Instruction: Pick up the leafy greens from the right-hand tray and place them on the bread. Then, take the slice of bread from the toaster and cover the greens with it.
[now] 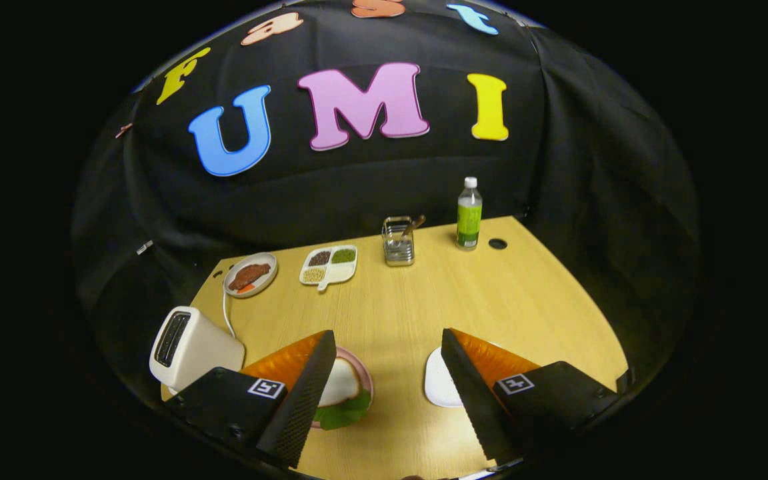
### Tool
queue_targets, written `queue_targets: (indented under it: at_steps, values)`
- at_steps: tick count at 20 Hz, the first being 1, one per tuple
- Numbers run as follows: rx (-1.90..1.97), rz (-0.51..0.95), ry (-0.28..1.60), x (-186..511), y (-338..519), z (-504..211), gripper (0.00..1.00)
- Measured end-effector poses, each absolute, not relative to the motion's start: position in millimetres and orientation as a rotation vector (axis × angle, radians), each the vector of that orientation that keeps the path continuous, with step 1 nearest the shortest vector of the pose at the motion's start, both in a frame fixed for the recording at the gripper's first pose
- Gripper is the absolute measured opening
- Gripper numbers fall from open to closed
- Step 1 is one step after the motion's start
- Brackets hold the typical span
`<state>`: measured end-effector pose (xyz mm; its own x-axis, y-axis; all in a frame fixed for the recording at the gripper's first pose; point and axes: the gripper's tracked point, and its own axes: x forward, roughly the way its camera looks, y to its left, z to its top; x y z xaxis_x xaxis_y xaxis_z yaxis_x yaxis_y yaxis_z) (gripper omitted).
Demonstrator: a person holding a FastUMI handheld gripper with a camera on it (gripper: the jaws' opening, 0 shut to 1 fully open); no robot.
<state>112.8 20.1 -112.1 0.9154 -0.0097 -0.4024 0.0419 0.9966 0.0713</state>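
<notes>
Light wood tabletop (411,300) w/ black cloth walls all around. Toaster (187,347) sits at the lower left, cord running up toward a round plate (251,275) w/ a brownish piece of food on it. Just right of that plate there's a divided dish (329,265) w/ four little fillings. Near center a wire holder (398,241), and to its right a bottle (469,213) w/ a green label, upright, next to a dark hole in the wood.

Hand-held gripper (389,373) hangs above the near edge, fingers spread wide apart, nothing btwn them but bare wood. Pink-rimmed plate (363,373) pokes out from behind the left finger, bread (341,385) on it, leafy greens (341,415) resting at the bread's near edge. White tray (439,383) is half hidden behind the right finger.
</notes>
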Motion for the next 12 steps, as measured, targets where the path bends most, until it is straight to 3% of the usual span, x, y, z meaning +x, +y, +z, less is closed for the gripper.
queue_targets:
  at_steps: [5, 12]
  values:
    - [0.041, -0.044, 0.215, 97, -6, -24, 0.99]
    - [0.029, 0.036, 0.085, 64, -42, 38, 0.98]
